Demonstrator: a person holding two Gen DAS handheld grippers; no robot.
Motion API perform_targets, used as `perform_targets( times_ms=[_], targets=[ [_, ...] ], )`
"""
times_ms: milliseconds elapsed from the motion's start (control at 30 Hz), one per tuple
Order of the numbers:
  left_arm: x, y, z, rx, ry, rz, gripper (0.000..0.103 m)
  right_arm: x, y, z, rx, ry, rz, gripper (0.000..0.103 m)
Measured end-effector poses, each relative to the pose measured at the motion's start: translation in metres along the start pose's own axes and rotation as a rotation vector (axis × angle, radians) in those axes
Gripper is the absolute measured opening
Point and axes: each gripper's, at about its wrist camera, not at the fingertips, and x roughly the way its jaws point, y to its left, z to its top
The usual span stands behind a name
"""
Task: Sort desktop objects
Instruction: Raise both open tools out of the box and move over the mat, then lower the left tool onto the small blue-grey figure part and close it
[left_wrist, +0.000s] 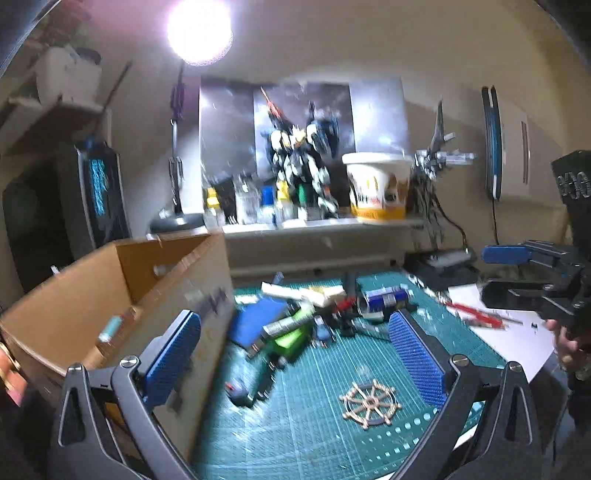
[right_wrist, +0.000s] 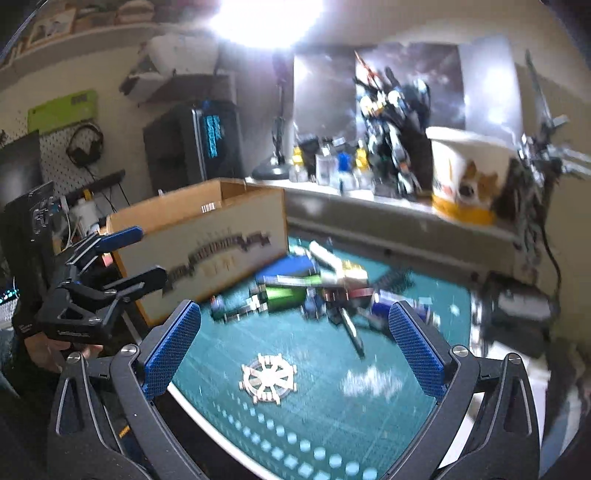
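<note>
A pile of small objects (left_wrist: 306, 314) lies on the green cutting mat (left_wrist: 325, 435): a blue and silver can (left_wrist: 384, 301), a green tube (left_wrist: 288, 341), a blue flat piece, white sticks. The same pile (right_wrist: 306, 284) shows in the right wrist view. A wooden ship's wheel (left_wrist: 370, 403) lies on the mat nearer to me, wheel (right_wrist: 268, 381). My left gripper (left_wrist: 295, 354) is open above the mat, nothing between its fingers. My right gripper (right_wrist: 295, 350) is open too, empty. Each gripper shows in the other's view, the right gripper (left_wrist: 495, 273) and the left gripper (right_wrist: 144, 254).
An open cardboard box (left_wrist: 122, 295) stands left of the mat, box (right_wrist: 207, 251). A raised shelf (left_wrist: 321, 225) at the back bears bottles, a robot model and a white and yellow bucket (left_wrist: 378, 188). A red pen (left_wrist: 476, 314) lies on white paper at the right.
</note>
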Motion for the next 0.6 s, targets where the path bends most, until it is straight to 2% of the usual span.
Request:
perform_targets(
  times_ms=[100,167,267,333,500,600],
  targets=[
    [0.027,0.000,-0.020,-0.054,0.072,-0.061,0.103,0.004,-0.008,-0.019,0.023,0.041,-0.025,0.102],
    [0.041,0.002,-0.028,-0.087,0.087,-0.109,0.103,0.006,-0.015,-0.029,0.045,0.065,-0.030,0.102],
    [0.060,0.000,-0.040,-0.049,0.094,-0.088,0.103,0.007,-0.024,-0.039,0.084,0.079,-0.015,0.102],
    [0.069,0.002,-0.042,-0.054,0.127,-0.090,0.102,0.006,-0.026,-0.043,0.084,0.088,-0.017,0.102],
    [0.078,0.013,-0.048,-0.092,0.179,-0.080,0.088,0.009,-0.030,-0.055,0.064,0.118,-0.022,0.102],
    [0.084,0.018,-0.058,-0.105,0.226,-0.056,0.073,0.017,-0.035,-0.062,0.086,0.139,-0.004,0.102]
  ],
)
